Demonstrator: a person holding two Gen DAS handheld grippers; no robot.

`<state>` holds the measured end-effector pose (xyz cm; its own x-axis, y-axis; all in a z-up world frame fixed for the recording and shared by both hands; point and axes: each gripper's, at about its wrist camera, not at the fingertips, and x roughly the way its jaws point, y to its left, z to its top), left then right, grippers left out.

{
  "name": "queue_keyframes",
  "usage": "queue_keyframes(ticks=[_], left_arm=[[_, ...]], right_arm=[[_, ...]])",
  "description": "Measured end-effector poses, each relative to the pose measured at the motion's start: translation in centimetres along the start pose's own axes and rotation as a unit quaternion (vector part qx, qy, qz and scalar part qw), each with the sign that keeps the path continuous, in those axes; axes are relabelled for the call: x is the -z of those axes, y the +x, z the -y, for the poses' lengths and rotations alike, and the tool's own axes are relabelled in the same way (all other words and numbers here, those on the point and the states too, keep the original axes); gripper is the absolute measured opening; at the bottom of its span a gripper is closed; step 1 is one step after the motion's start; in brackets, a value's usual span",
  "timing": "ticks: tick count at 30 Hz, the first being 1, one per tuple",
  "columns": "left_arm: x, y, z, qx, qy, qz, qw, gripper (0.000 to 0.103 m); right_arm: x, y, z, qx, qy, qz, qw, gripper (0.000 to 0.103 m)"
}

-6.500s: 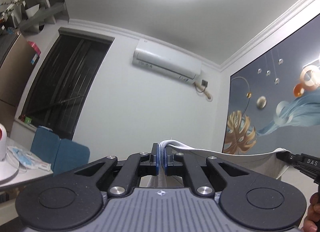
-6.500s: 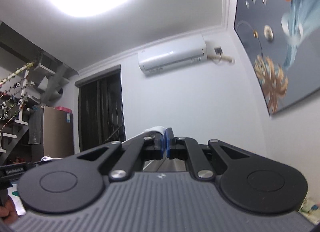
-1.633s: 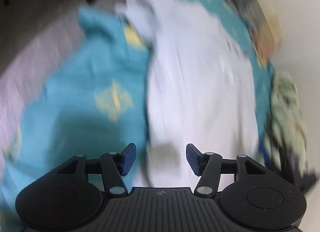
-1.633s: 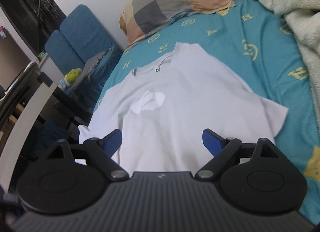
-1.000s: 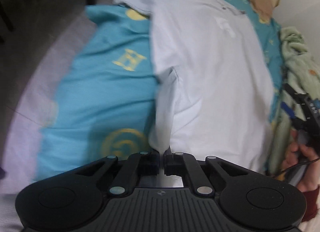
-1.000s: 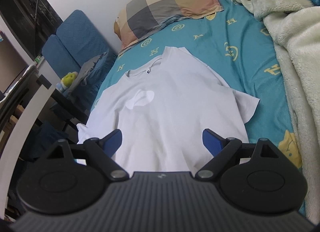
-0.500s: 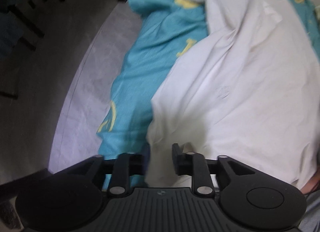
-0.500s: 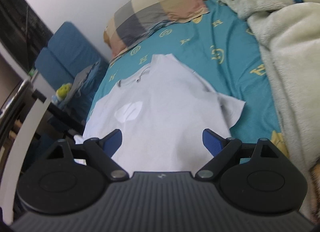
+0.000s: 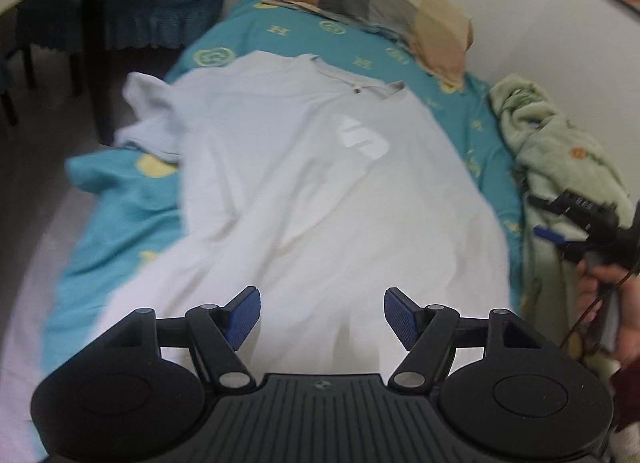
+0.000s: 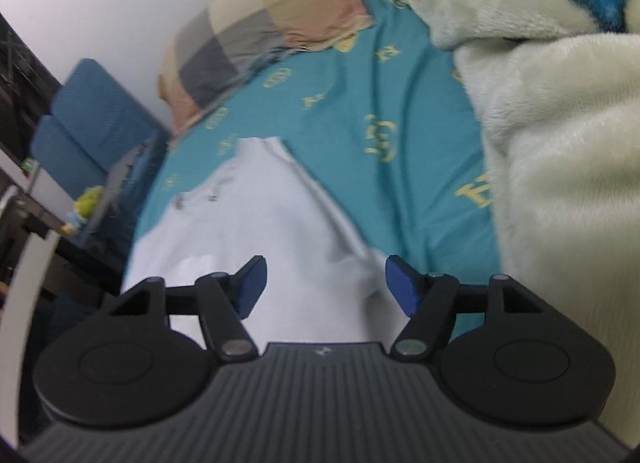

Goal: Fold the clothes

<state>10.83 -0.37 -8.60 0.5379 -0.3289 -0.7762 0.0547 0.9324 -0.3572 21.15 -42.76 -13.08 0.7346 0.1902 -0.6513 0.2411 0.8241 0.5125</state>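
A white T-shirt (image 9: 320, 183) lies flat on the teal bedsheet (image 9: 132, 223), collar far from me and hem near. My left gripper (image 9: 322, 315) hovers over the hem; its jaws are opening and nothing is pinched between the blue pads. In the right wrist view the same shirt (image 10: 248, 231) fills the lower left. My right gripper (image 10: 326, 287) stands over the shirt's right sleeve edge, its jaws closing with cloth below them but not pressed. That right gripper (image 9: 550, 219) also shows at the far right of the left wrist view, in a person's hand (image 9: 612, 303).
A checked pillow (image 9: 372, 11) lies at the head of the bed. A pale green fleece blanket (image 10: 560, 143) is heaped along the bed's right side. A blue chair (image 10: 92, 131) and a black table leg (image 9: 90, 43) stand left of the bed, above grey floor.
The left gripper let go of the shirt's hem, opened and swung round to face up the bed. The right gripper slid right toward the sleeve and blanket, and its jaws narrowed.
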Motion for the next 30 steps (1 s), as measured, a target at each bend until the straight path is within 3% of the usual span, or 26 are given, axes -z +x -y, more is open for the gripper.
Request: queue_keyframes(ticks=[2,4,7,12,19,21,22,25,30], left_arm=[[0.4,3.6,0.0,0.021,-0.015,0.006,0.9997,0.071],[0.6,6.2,-0.1,0.018,0.000,0.004,0.9998,0.070],[1.1,8.3,-1.3,0.024,0.018,-0.002,0.9996,0.070],[0.7,9.6,-3.5,0.033,-0.012,-0.012,0.9993,0.070],[0.1,9.6,-4.3,0.052,-0.031,-0.002,0.9982,0.070],[0.2,9.6,-4.2,0.052,-0.033,-0.002,0.9981,0.070],[0.2,9.5,-4.2,0.053,-0.034,-0.001,0.9980,0.070],[0.3,9.0,-3.9,0.059,-0.035,0.006,0.9976,0.068],[0.8,8.1,-3.3,0.071,-0.032,0.015,0.9969,0.068]], right_arm=[[-0.1,1.4,1.2,0.021,-0.001,-0.010,1.000,0.041],[-0.2,2.5,2.1,0.037,0.002,-0.014,0.999,0.033],[-0.2,4.1,2.6,0.057,0.006,-0.020,0.998,0.033],[-0.2,5.6,1.7,0.093,-0.006,-0.037,0.995,0.037],[1.4,7.5,1.1,0.122,-0.058,-0.106,0.985,0.039],[1.9,7.7,0.9,0.110,-0.051,-0.115,0.986,0.021],[1.9,7.4,0.5,0.115,-0.054,-0.105,0.986,0.007],[1.3,6.2,-1.8,0.125,-0.088,-0.062,0.986,0.006],[-3.4,2.6,-5.2,0.138,-0.128,0.039,0.981,0.005]])
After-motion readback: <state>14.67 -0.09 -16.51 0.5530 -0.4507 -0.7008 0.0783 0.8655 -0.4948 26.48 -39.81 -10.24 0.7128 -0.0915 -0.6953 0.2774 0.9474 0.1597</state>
